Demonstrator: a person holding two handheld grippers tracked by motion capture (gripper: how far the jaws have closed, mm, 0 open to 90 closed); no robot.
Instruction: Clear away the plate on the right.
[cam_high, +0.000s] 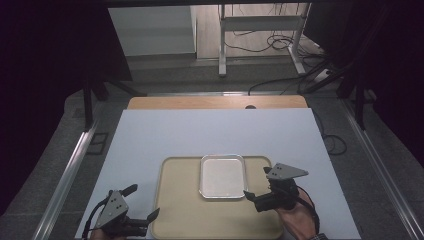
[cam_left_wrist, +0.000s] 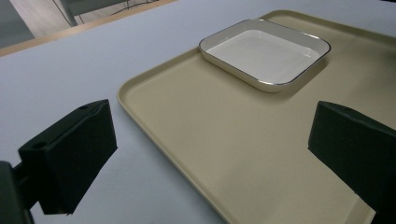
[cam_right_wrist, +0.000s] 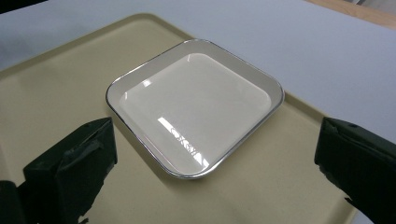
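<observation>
A: We see the high view dim, its left and right edges nearly black; only the white table (cam_high: 215, 131) catches even light.

B: We find both gripper views brighter and sharp. Overhead glare streaks the dish (cam_right_wrist: 194, 109), and the near jaws look slightly soft.

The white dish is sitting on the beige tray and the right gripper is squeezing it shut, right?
Not quite. The white dish does sit on the beige tray, but the right gripper isn't squeezing it. The right gripper view shows its jaws wide open, one on each side, neither touching the dish.
</observation>
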